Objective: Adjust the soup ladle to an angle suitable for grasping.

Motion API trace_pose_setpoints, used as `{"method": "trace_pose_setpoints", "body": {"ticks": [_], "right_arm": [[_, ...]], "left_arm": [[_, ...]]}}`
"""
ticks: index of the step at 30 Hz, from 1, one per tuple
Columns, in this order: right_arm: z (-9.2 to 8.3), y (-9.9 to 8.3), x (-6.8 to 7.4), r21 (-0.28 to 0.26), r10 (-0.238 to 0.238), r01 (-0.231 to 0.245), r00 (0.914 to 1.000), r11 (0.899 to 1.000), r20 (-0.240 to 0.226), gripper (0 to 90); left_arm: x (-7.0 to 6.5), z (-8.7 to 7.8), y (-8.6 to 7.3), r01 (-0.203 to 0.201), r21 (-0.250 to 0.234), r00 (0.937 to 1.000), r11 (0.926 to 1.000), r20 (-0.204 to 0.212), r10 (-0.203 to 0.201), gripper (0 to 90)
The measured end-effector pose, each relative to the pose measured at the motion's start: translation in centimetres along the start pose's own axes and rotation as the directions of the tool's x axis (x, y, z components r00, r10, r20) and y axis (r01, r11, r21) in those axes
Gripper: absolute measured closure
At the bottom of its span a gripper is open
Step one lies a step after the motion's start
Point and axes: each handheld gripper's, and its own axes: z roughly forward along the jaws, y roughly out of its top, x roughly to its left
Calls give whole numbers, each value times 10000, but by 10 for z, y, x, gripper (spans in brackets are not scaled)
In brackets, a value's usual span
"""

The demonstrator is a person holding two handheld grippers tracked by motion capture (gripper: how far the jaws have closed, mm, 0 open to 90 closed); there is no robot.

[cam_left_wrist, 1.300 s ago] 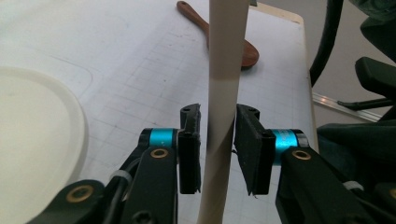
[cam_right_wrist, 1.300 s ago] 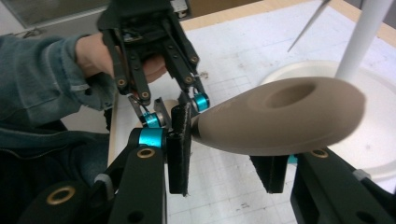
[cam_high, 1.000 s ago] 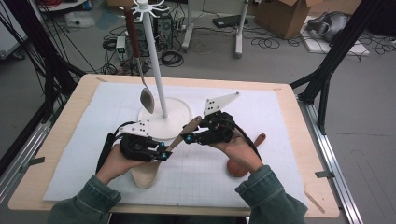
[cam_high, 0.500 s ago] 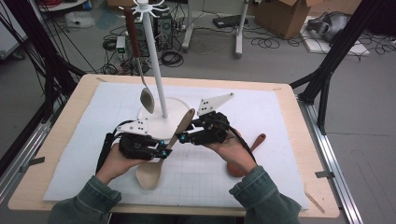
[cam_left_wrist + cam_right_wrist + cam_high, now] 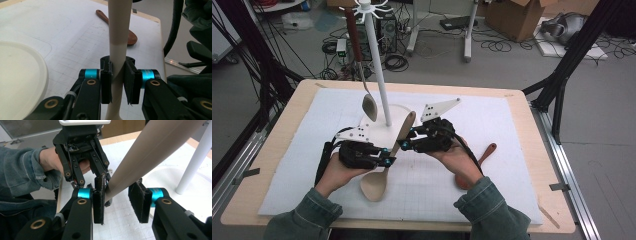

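Pale wooden spoon: lifted at a slant over the white mat, bowl low and toward the person, handle tip raised toward the rack's pole; in the left gripper view its handle runs straight up between the jaws.
Left gripper: clamped tight on the spoon's handle just above the bowl, both pads pressed on the wood.
Right gripper: jaws set around the upper handle and have just been closing; in the right gripper view the handle lies against one pad while the other pad still stands off it, so no grip yet.
Step in hand: by my reading a hand-over, the right gripper taking the handle higher up while the left steadies it.
Next move: the right jaws need to close fully on the handle before the left lets go; then the spoon can be swung up toward the hooks of the rack.
Risk: an early release by the left would let the spoon slip.
Rack: white, round base on the mat, a metal spoon hanging from it.
Further out: a dark wooden spoon lies on the mat by the right forearm; the tabletop frames the mat.
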Motion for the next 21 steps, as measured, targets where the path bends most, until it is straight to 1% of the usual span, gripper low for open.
{"method": "trace_pose_setpoints", "body": {"ticks": [2, 5, 8, 11, 13, 21], "right_arm": [[0, 1, 0, -28, -40, 39, 10000, 10000, -38, 683], [-1, 2, 0, -121, -114, 111, 9997, 9999, -232, 697], [-1, 4, 2, -226, -221, 213, 9991, 9995, -361, 708], [-1, 8, 4, -264, -338, 326, 9984, 9991, -462, 714], [-1, 10, 4, -325, -432, 415, 9977, 9986, -526, 717], [-1, 13, 4, -578, -478, 431, 9954, 9974, -825, 734]], "left_arm": [[1, -1, 0, 12, -48, 10000, 10000, 77, -11, 771], [2, -3, 0, 114, -231, 9996, 9997, 264, -108, 758], [2, -5, 0, 165, -383, 9993, 9991, 330, -152, 744], [2, -6, 0, 267, -543, 9982, 9982, 556, -236, 726], [2, -8, 1, 209, -558, 9982, 9982, 578, -177, 726], [5, -12, 0, 378, -817, 9974, 9959, 644, -326, 717]]}}
